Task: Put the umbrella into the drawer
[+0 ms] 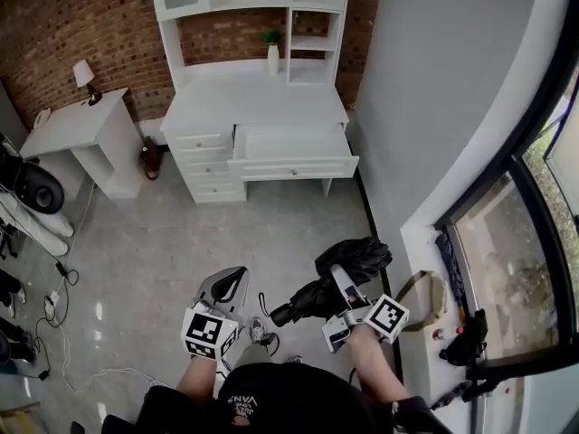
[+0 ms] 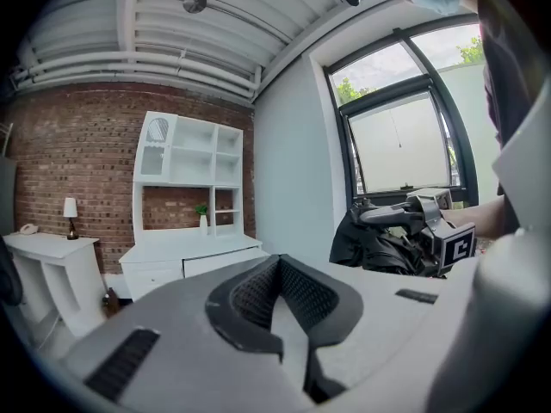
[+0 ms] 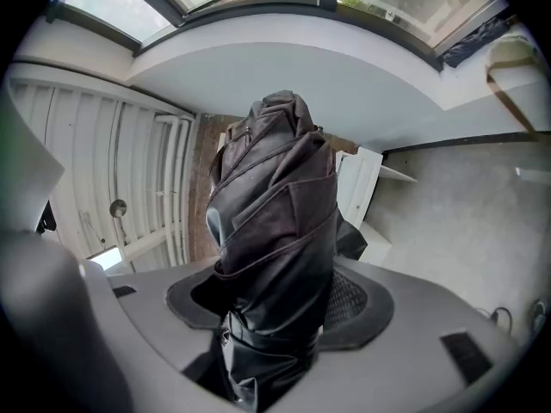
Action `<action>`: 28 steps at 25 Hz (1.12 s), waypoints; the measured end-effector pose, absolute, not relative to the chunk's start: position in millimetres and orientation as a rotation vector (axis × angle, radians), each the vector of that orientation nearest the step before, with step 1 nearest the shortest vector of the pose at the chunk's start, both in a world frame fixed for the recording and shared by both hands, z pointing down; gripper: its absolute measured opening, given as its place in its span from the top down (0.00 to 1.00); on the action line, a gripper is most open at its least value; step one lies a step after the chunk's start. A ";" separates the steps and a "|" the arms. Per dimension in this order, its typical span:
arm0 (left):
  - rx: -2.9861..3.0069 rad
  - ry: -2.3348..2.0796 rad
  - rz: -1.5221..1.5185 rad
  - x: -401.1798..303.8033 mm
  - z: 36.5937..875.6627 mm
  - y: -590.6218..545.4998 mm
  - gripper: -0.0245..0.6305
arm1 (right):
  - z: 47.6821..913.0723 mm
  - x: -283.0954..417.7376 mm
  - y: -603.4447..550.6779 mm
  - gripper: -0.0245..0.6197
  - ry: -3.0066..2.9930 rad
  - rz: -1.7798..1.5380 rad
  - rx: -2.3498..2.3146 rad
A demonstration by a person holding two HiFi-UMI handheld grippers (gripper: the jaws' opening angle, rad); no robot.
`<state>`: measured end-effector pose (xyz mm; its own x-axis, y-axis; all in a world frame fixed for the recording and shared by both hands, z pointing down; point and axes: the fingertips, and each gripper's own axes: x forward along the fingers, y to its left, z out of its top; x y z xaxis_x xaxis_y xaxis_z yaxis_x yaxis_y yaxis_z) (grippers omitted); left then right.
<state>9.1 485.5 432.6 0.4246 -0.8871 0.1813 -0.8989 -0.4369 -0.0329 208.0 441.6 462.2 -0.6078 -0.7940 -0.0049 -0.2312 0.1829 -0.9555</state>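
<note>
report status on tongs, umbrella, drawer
Right tongs shut on folded umbrella. Left tongs shut, empty. Drawer open ahead, nothing seen in the way.

The umbrella [image 1: 362, 256] is showing black all over, its cloth catching a dull sheen at the centre of the right gripper view. The left gripper [image 1: 231, 283] and the right gripper [image 1: 340, 280] are showing grey shells, black meshed pads on the fingers [image 2: 258, 292], and cubes patterned in black-and-white squares. The counter [image 1: 258, 107] and its drawer [image 1: 289, 143] at upper centre are gleaming white. The wall [image 1: 72, 16] behind is showing reddish-brown brick with pale joints. The floor [image 1: 163, 242] is looking grey and faintly mottled. A plant [image 1: 270, 36] is showing green above a white vase [image 1: 272, 59].
</note>
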 end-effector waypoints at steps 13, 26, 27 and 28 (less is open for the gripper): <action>2.620 -1.563 0.263 -19.5 438.2 442.0 0.95 | 466.8 185.8 403.1 0.54 1.915 -1.419 -1.045; 2.719 -1.398 0.272 -76.8 441.3 347.7 0.95 | 468.3 130.9 328.4 0.54 1.816 -1.362 -1.137; 2.725 -1.386 0.274 -79.4 441.7 343.2 0.95 | 468.0 127.6 324.3 0.54 1.811 -1.358 -1.137; 2.730 -1.377 0.277 -82.0 443.2 339.2 0.95 | 468.5 124.6 320.8 0.54 1.809 -1.355 -1.137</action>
<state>-82.0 339.2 443.2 0.5822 -0.7900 0.1923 -0.8030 -0.5958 -0.0169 124.6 320.8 468.5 -0.4517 -0.8917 0.0279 -0.2774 0.1107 -0.9544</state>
